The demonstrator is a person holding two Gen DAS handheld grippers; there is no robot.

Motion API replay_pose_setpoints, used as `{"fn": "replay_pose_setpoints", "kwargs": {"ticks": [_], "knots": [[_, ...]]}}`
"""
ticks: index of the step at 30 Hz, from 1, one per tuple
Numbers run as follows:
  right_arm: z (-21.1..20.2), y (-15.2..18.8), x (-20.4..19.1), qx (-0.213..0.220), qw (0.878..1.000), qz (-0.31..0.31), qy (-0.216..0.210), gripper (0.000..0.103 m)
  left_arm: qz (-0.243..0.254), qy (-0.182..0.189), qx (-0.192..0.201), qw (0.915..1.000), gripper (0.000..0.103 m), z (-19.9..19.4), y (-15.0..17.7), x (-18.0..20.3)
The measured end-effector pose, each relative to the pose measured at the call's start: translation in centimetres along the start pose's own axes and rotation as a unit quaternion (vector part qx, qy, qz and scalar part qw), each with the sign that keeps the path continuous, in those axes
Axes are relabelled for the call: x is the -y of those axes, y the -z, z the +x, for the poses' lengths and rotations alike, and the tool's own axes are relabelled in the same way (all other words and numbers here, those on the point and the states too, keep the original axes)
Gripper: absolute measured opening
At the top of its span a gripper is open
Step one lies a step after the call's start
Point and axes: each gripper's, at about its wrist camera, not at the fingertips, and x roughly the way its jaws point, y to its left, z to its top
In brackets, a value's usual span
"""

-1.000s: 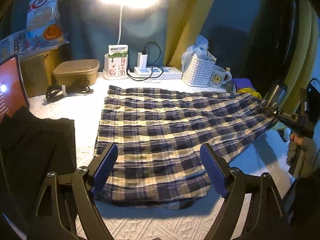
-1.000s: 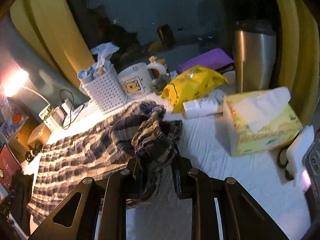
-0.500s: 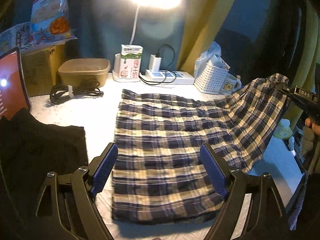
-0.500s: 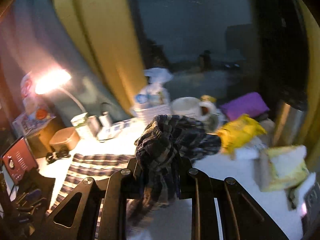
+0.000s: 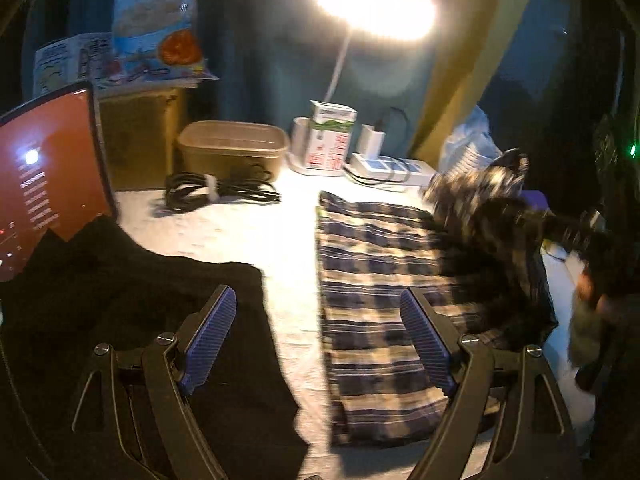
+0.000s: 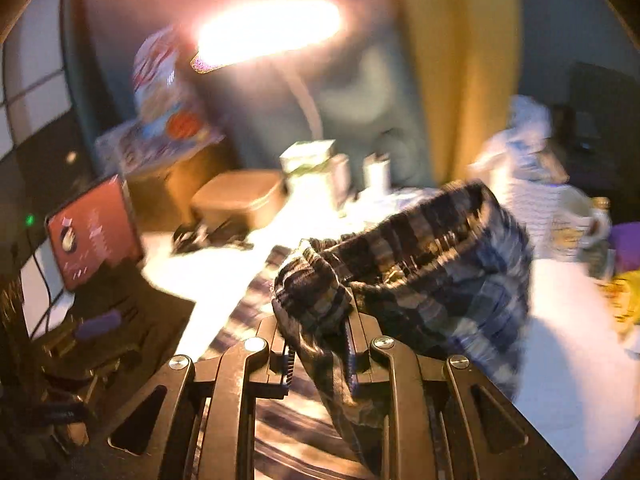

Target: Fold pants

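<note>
While the right gripper (image 6: pixel 320 344) has its jaws clenched on a bunched end of the plaid pants (image 5: pixel 376 300), that end hangs lifted above the desk (image 5: pixel 240 232), its gathered hem curling open in the blurred right wrist view; the rest of the pants lies flat on the desk, in front of the power strip (image 5: pixel 392 168); the lifted part arches over the flat part on the side nearest the white basket (image 6: pixel 528 200); the left gripper (image 5: pixel 320 340) hovers with its jaws released and wide apart, holding nothing, one blue pad (image 5: pixel 208 336) over the black garment (image 5: pixel 140 320) and the other over the near edge of the pants; a lamp (image 5: pixel 372 0) glares above the power strip, with a milk carton (image 5: pixel 330 136) and a tan container (image 5: pixel 232 152) beside it; a coiled black cable (image 5: pixel 220 192) lies before the container.
</note>
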Motion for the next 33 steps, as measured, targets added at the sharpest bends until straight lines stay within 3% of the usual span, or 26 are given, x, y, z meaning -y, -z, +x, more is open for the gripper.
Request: {"fn": "replay_pose_setpoints", "kwargs": {"ticks": [11,18,20,21,22,23,24,26,29,33], "knots": [[6.6,2.7,-6.4,-0.08,0.992,-0.068,-0.066,0.018,-0.007,-0.024,-0.017,0.9995,0.084,0.7,-0.2,-1.8],[8.0,4.6,-6.8,-0.125,0.982,-0.1,-0.102,0.019,0.013,-0.021,-0.027,0.9993,0.084,1.8,-1.1,-0.6],[7.2,4.7,-6.3,-0.117,0.981,-0.105,-0.118,0.024,0.023,-0.024,-0.029,0.999,0.084,2.0,-1.7,-0.1],[6.7,4.6,-5.9,-0.112,0.98,-0.1,-0.128,0.039,0.027,-0.026,-0.028,0.9989,0.084,2.1,-1.9,0.1],[5.8,4.5,-5.2,-0.103,0.981,-0.092,-0.138,0.075,0.032,-0.028,-0.026,0.9987,0.084,2.2,-2.3,0.3],[4.8,4.4,-4.5,-0.087,0.982,-0.086,-0.143,0.093,0.035,-0.029,-0.024,0.9987,0.084,2.2,-2.5,0.5],[3.9,4.3,-4.0,-0.072,0.983,-0.081,-0.147,0.103,0.042,-0.03,-0.018,0.9985,0.084,2.2,-3.0,0.9],[1.9,3.9,-2.3,-0.049,0.984,-0.072,-0.157,0.103,0.053,-0.032,-0.011,0.9981,0.084,2.2,-3.6,1.5],[-0.6,3.6,0.4,-0.012,0.988,-0.067,-0.138,0.102,0.072,-0.026,0.001,0.997,0.084,2.6,-4.7,2.9],[-0.9,3.9,4.8,-0.009,0.996,-0.05,-0.079,0.075,0.11,0.028,-0.015,0.9934,0.084,4.9,-5.9,5.5]]}}
